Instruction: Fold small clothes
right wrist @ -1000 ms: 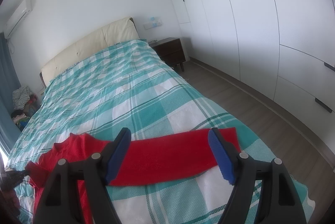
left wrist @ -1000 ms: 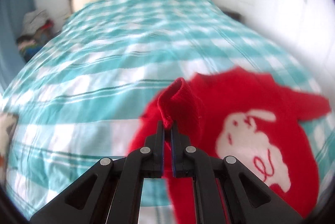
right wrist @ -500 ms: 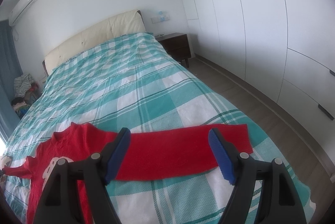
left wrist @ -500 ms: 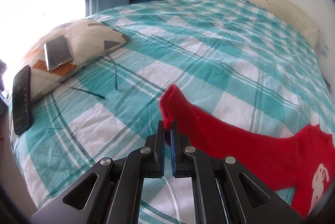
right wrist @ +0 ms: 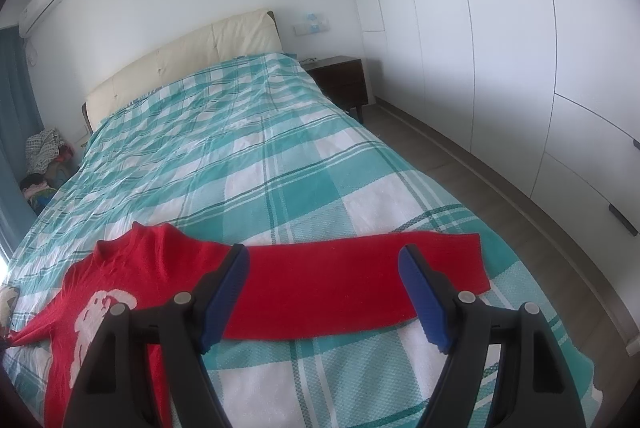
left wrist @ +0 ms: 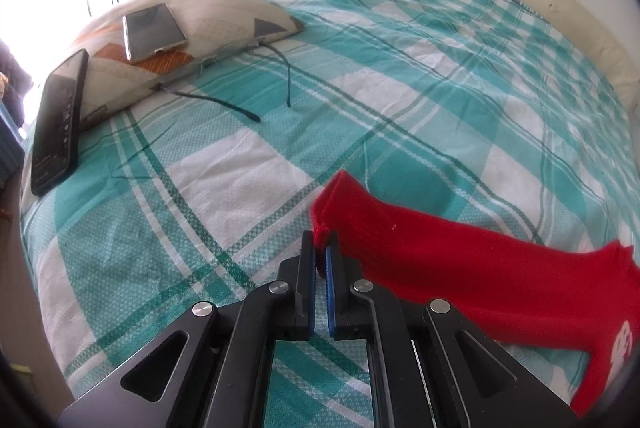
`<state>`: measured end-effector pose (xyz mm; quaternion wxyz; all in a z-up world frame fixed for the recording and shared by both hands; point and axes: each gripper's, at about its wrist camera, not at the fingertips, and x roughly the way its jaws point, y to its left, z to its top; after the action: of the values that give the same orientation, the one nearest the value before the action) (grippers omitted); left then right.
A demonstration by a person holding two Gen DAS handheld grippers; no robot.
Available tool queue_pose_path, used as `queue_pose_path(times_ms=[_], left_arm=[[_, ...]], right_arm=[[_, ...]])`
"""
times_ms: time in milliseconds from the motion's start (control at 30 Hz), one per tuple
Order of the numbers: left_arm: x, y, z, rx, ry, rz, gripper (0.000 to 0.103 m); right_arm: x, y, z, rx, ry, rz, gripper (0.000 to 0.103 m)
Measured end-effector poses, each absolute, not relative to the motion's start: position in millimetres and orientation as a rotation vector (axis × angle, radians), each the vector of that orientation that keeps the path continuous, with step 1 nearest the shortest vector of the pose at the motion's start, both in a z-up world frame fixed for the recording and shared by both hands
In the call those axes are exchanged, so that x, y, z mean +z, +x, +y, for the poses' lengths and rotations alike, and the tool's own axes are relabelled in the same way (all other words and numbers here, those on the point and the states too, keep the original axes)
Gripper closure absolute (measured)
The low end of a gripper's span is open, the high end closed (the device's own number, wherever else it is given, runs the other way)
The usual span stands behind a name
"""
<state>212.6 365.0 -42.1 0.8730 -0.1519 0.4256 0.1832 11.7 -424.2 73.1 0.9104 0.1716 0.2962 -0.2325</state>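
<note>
A small red sweater with a white animal print lies face up on the teal checked bedspread. My left gripper is shut on the cuff of its left sleeve, which is stretched out flat to the side. My right gripper is open and empty, hovering just above the outstretched right sleeve, its jaws either side of the sleeve's middle.
A patterned pillow lies at the bed's left corner with a phone on it; a second dark phone leans beside it, with thin cables. The bed's edge, wood floor, nightstand and white wardrobes are to the right.
My left gripper has pulled the left sleeve from over the sweater's body out to the left, stretching it flat. The right gripper has stayed open over the right sleeve.
</note>
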Motion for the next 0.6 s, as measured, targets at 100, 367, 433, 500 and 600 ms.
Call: queue_pose_path(times_ms=[100,367,433,500,600], left_arm=[[-52.8,210.2,371.1,0.389,-0.353,0.903,0.101],[-50.1,199.8,367.5,0.336,-0.375,0.881,0.077],[-39.1,189.6,359.0,0.33,-0.358,0.846,0.049],[-24.4,178.4,343.5,0.307,-0.323,0.802,0.036],[-5.3,167.0,306.3,0.203,-0.292,0.777,0.03]], right_arm=[[73.3,9.9,-425.1,-0.484,0.355,0.612,0.027],[74.5,5.8,-431.0,-0.496,0.375,0.604,0.027],[74.1,6.2,-431.1,-0.492,0.366,0.609,0.027],[72.7,7.0,-429.8,-0.482,0.36,0.62,0.024],[68.4,8.4,-425.6,-0.449,0.35,0.638,0.02]])
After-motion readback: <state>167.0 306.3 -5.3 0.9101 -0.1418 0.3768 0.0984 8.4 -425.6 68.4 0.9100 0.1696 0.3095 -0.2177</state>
